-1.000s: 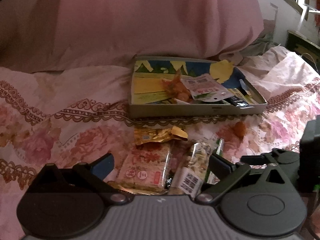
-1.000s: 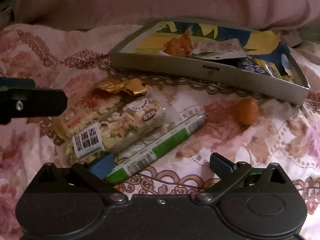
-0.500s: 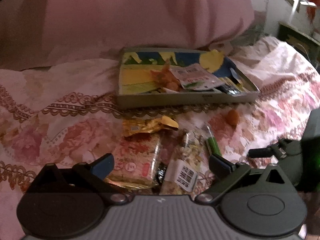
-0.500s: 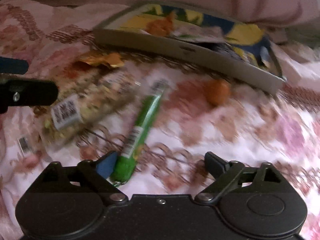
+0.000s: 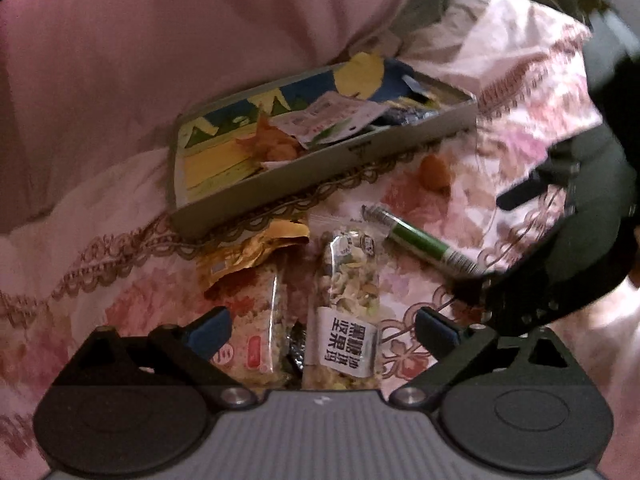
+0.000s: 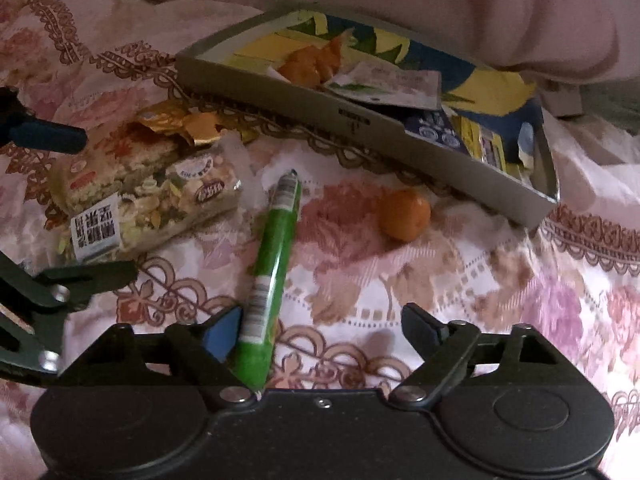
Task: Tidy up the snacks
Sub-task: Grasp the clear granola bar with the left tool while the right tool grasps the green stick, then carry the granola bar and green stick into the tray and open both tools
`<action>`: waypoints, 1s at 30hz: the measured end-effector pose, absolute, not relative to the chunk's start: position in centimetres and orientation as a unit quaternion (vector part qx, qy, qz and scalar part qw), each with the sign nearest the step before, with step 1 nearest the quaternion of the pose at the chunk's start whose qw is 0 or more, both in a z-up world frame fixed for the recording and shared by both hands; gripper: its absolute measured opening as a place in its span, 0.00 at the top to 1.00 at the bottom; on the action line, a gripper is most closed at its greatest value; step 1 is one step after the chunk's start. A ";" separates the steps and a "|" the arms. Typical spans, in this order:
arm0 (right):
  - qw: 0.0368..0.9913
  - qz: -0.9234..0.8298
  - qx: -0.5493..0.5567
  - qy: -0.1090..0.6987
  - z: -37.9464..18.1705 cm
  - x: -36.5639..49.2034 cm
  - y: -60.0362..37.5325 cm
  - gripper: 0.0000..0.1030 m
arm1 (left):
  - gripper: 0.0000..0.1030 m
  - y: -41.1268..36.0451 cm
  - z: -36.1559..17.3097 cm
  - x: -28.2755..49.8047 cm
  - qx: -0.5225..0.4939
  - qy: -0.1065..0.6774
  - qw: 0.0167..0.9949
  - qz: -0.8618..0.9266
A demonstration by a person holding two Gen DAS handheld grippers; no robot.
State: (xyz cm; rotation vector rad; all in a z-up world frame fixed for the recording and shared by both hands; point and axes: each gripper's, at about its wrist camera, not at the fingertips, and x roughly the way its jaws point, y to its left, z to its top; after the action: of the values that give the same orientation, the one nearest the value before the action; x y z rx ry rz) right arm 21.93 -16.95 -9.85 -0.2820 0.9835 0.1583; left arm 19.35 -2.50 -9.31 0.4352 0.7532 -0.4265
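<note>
A shallow grey tray with a colourful lining holds several snack packets on the floral bedspread. In front of it lie a gold wrapper, a rice bar packet, a nut mix packet, a green stick snack and a small orange. My left gripper is open, low over the two packets. My right gripper is open, with the green stick's near end beside its left finger.
A large pink pillow rises behind the tray. The floral bedspread stretches to the right. The right gripper's body shows at the right of the left wrist view, and the left gripper's fingers at the left of the right wrist view.
Both grippers have moved closer and turned. The green stick now lies lengthwise between the right gripper's fingers. The left gripper has tilted, so the tray looks slanted. No snack has been taken hold of.
</note>
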 end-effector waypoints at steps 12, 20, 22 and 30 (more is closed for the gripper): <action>0.870 0.091 -0.094 0.475 -9.6 22.5 -16.5 0.69 | 0.36 -4.6 -11.3 19.5 0.289 0.349 0.872 -0.185; 0.869 0.089 -0.050 0.485 -9.9 23.0 -17.2 0.67 | 0.59 -4.9 -11.6 19.3 0.290 0.351 0.867 -0.201; 0.869 0.088 -0.049 0.484 -9.9 23.0 -17.2 0.67 | 0.59 -4.9 -11.5 19.3 0.289 0.353 0.867 -0.201; 0.871 0.091 -0.003 0.483 -9.7 23.0 -17.8 0.82 | 0.60 -4.2 -10.4 19.5 0.239 0.368 0.876 -0.202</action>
State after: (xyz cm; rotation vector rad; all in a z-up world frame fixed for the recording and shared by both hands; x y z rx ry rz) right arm 22.97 -17.81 -9.67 -0.0062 1.0094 0.1898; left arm 19.54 -4.15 -10.43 0.4986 0.7682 -0.4222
